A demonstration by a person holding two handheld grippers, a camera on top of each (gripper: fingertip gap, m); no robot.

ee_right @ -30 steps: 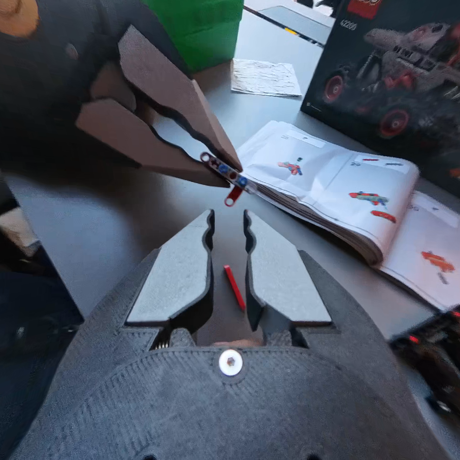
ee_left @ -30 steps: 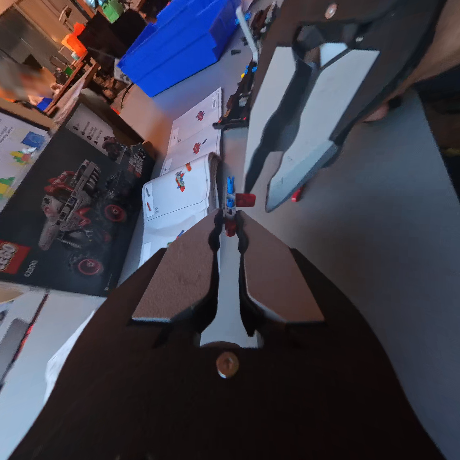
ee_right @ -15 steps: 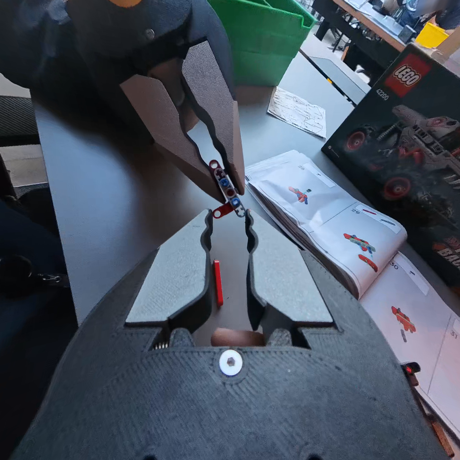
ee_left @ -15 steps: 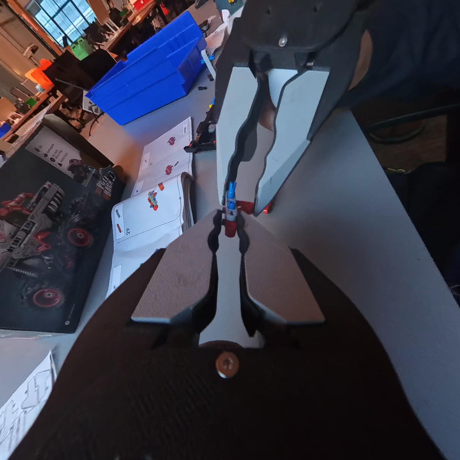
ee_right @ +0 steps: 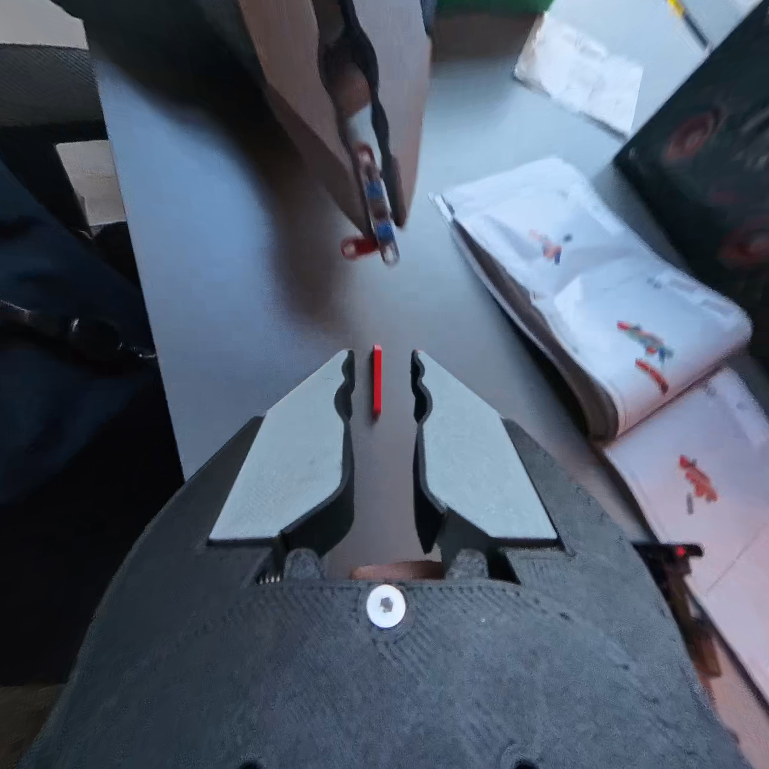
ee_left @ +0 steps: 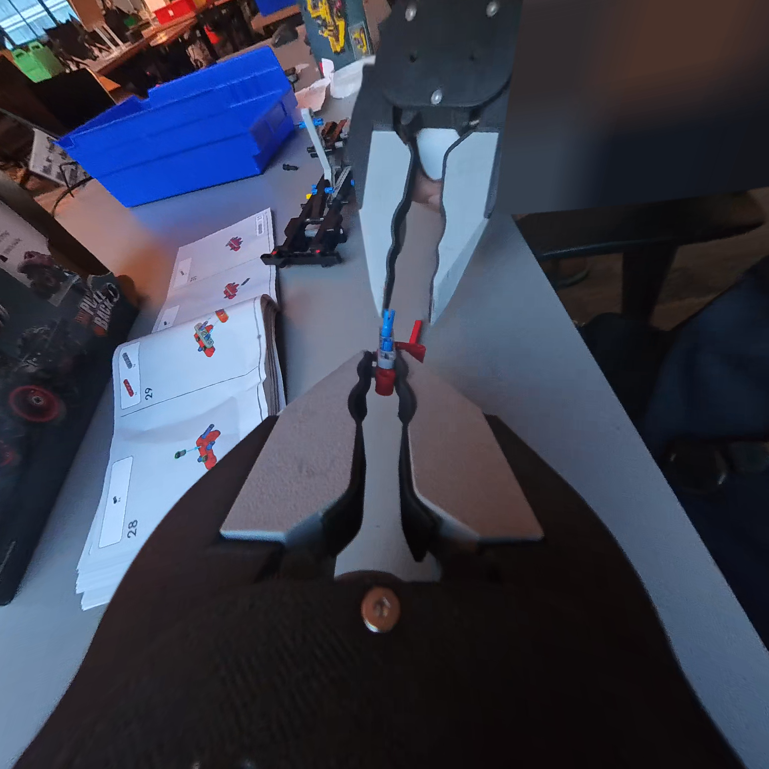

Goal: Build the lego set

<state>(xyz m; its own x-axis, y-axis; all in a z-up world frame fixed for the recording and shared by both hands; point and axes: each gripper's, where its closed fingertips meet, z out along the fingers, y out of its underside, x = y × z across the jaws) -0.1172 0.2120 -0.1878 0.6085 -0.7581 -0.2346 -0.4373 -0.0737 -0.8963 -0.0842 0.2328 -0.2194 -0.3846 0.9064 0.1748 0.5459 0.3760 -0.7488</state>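
Note:
My left gripper (ee_left: 385, 358), with brown fingers, is shut on a small lego assembly (ee_left: 386, 353): a grey beam with blue pins and a red piece sticking out to one side. It is held above the grey table (ee_left: 520, 416). The right wrist view shows it too (ee_right: 380, 224), blurred, in the left gripper (ee_right: 380, 216) ahead. My right gripper (ee_right: 382, 353), with grey fingers, is open and empty. A thin red axle (ee_right: 377, 380) lies on the table between its fingertips, touching neither. In the left wrist view the right gripper (ee_left: 407, 314) points down at the axle (ee_left: 415, 331).
An open instruction booklet (ee_left: 199, 374) lies left of the grippers, also in the right wrist view (ee_right: 582, 291). The dark lego box (ee_left: 41, 353) stands beyond it. Blue bins (ee_left: 179, 137) and a partly built black chassis (ee_left: 316, 233) are farther back. The table edge (ee_left: 582, 353) is close by.
My right gripper has drawn back from the held assembly and now straddles the red axle on the table. My left gripper has kept its hold on the assembly.

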